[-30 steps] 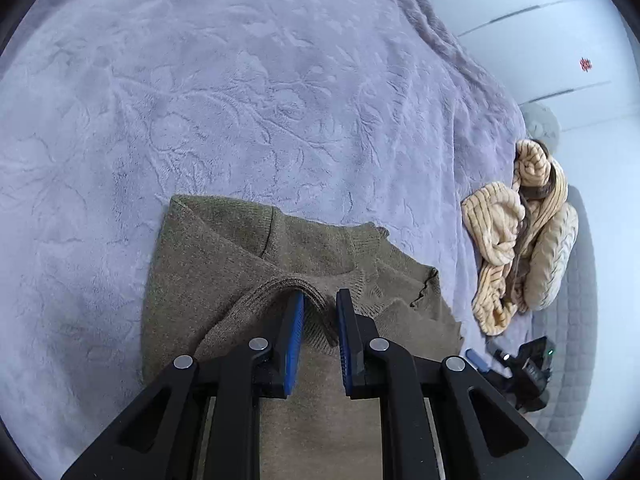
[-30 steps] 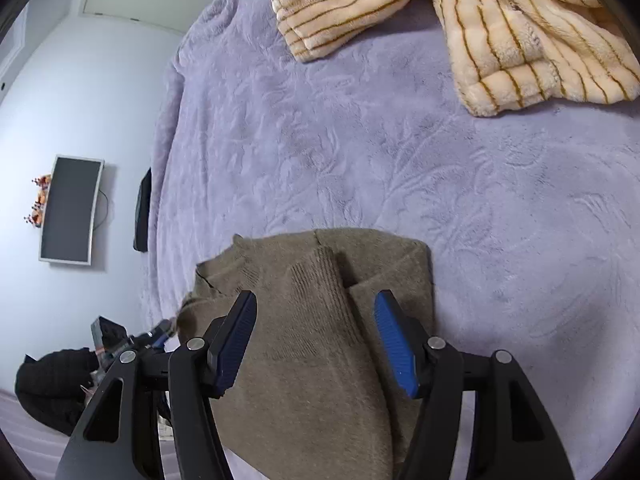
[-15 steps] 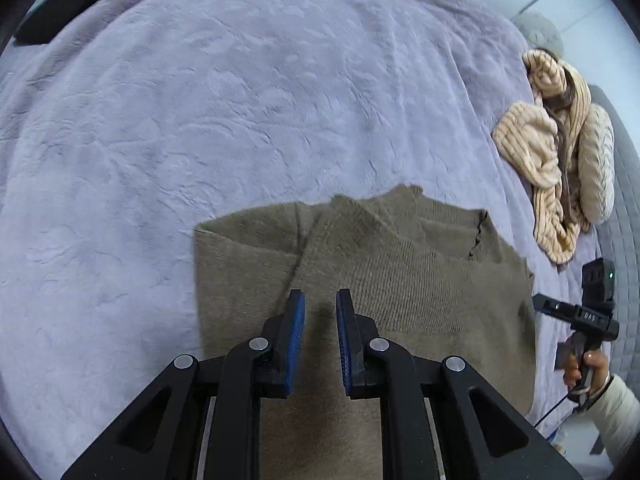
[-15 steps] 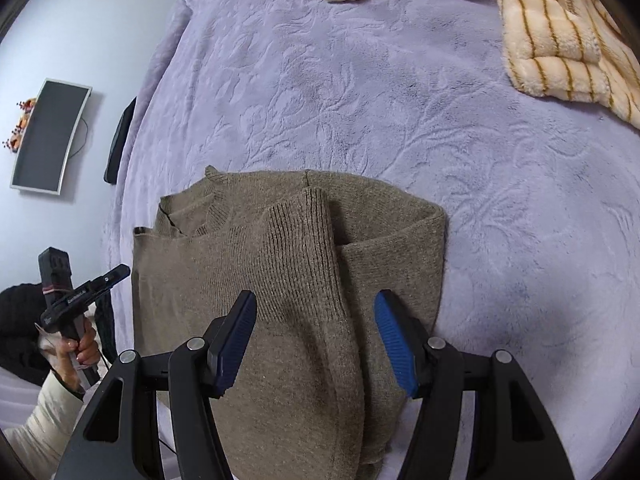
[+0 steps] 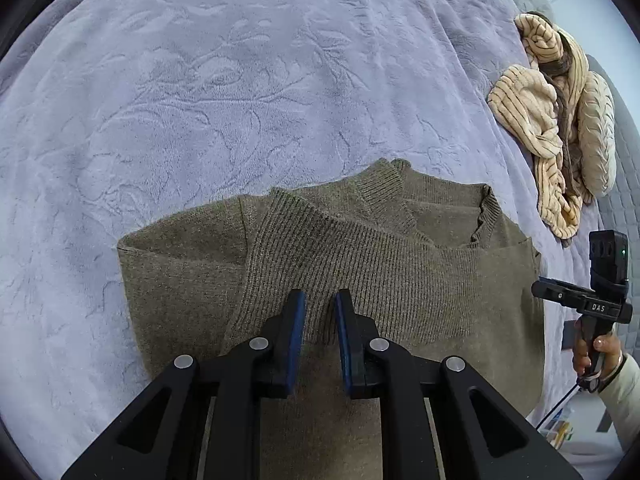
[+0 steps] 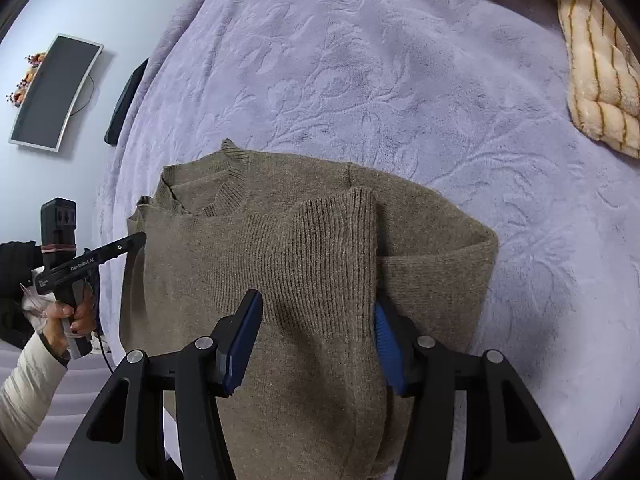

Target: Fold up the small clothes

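Left wrist view: lilac blanket | olive sweater flat on blanket, sleeves folded across | left gripper over sweater, jaws narrowly apart, empty | right gripper over sweater, jaws just closing, gripping nothing

Home bedroom, bed under lilac embossed plush blanket, wall-mounted television, striped fleece throw, quilted headboard at bed's end

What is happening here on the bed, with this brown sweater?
A person with a gripper in each hand is folding an olive-brown sweater on a lilac blanket. Both sleeves already lie folded across its body. The left gripper hangs over it, jaws narrow and empty. The right gripper has just been closing around a raised fold.
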